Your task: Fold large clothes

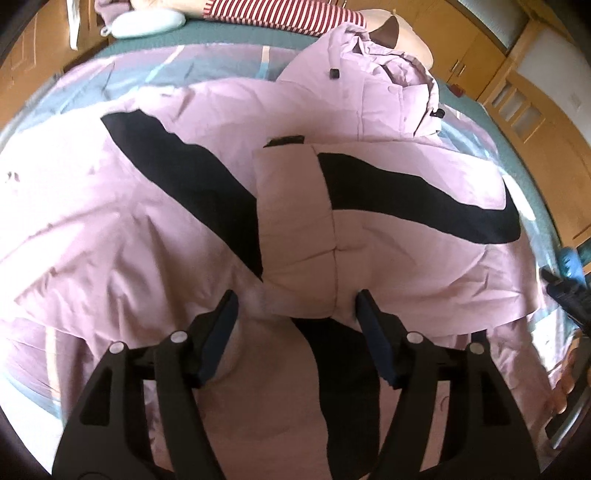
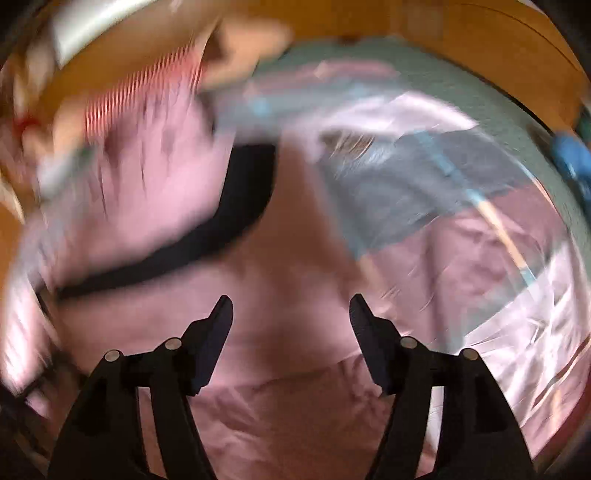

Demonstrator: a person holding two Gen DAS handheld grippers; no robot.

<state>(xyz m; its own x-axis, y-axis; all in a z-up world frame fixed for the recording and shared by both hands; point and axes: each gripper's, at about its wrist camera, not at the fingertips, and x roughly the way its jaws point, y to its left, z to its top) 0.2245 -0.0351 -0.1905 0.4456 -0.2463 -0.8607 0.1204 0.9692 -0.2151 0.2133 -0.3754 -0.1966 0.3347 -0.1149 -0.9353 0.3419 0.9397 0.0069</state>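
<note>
We see a large pink jacket (image 1: pixel 155 221) spread across the bed (image 1: pixel 229 40), its front crossed by broad black bands (image 1: pixel 177 155). One sleeve (image 1: pixel 295 229) is folded in over the chest, its cuff end pointing toward the hood (image 1: pixel 391 77), which lies bunched at the far side of the bed. Beyond the hood, at the bed's edge, sits a person in a red-and-white striped top (image 1: pixel 280 14), and a pale grey-blue object (image 1: pixel 147 24) rests near the corner.

Our left gripper (image 1: pixel 297 306) points steeply down at the near end of that folded sleeve. Its jaws stand apart — the puffy fabric bulges between them, but neither pad visibly presses on it, so we read them as released. At the right edge of this view a dark device and a blue shape appear, too cropped to identify.

The right wrist view is heavily smeared. Our right gripper (image 2: pixel 291 310) hangs over plain pink jacket cloth with its jaws parted and nothing pinched between them. A black band (image 2: pixel 236 206) curves across the jacket just ahead — past it we can only make out the patterned bedcover (image 2: pixel 424 177) and blurred stripes.
</note>
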